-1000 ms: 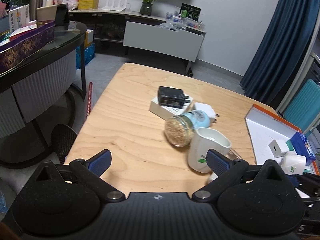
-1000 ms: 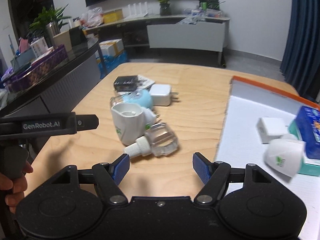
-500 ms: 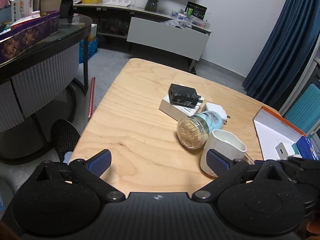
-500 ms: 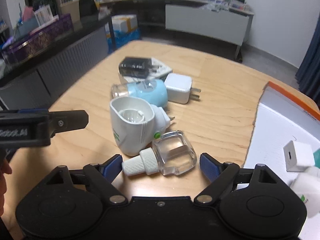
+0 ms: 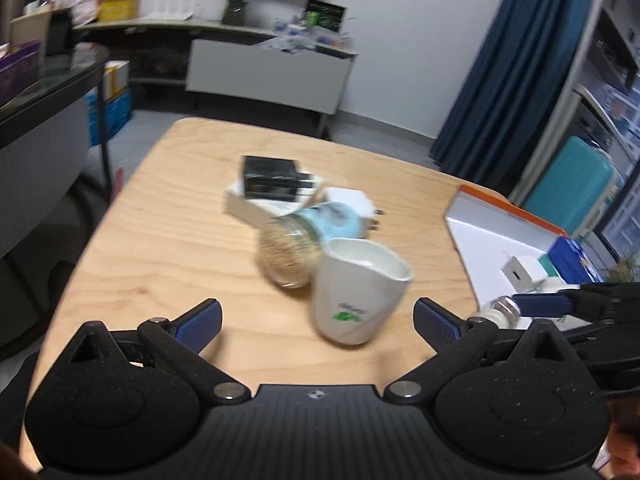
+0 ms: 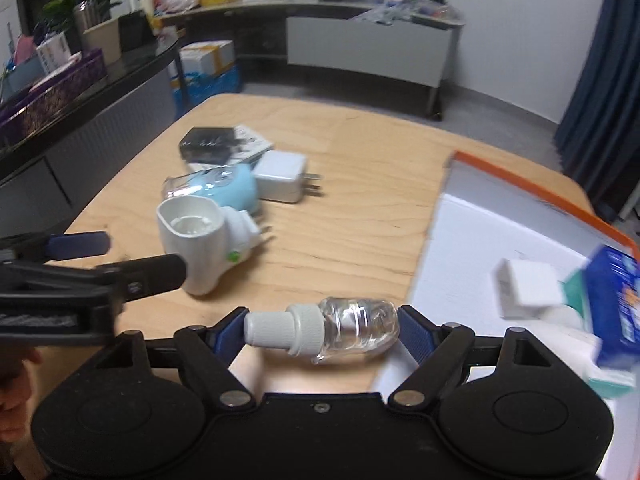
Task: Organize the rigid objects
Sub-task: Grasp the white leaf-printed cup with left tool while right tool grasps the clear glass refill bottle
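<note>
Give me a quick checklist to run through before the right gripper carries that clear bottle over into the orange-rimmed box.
1. Clear bottle lies crosswise between the right gripper's fingers: ok.
2. Grip is firm: cannot tell. The jaws are closing, with the pads at the cap and the base.
3. Orange-rimmed box has bare floor on its near side: ok.
4. Left gripper is open and empty: ok.
5. Left gripper is out of the path: ok, it is on the side away from the box.
6. White plug-in heater is apart from the bottle: ok.
</note>
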Tool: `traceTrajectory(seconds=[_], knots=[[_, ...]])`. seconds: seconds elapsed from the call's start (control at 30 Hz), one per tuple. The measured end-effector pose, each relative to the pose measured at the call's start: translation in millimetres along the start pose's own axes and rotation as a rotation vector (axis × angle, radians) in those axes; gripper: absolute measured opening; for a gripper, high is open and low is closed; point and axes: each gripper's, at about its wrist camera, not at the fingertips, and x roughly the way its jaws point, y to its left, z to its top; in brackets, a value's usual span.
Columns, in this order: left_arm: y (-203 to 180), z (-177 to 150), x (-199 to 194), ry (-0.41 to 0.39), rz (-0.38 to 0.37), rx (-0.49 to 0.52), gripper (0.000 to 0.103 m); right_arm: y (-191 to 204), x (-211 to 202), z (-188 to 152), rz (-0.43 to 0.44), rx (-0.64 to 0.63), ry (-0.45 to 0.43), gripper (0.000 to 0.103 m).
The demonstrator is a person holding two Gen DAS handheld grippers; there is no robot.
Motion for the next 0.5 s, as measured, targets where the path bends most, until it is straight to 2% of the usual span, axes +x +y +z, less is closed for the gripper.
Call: traceTrajectory(seconds=[0.17,0.3,0.37,0.5], knots=[[-22,-4,21,-0.034,0.012,0.098,0.102,-17,-23,-14,-0.007,0.068,-0.031,0.095],[-30,-3,33,-0.055,0.021,0.115,0.095,-26,-37,-21,-0.018,0.096,-0.051,0.095],[-32,-4,33,-0.052,0.006,0.118,0.081,-31,-40,-22,-0.021,0.113,-0.061,0.095],[-37,-10,34,-0.036,0.011,0.134,0.075,-36,-40,-24,-0.024,0.135,-0.066,0.095]])
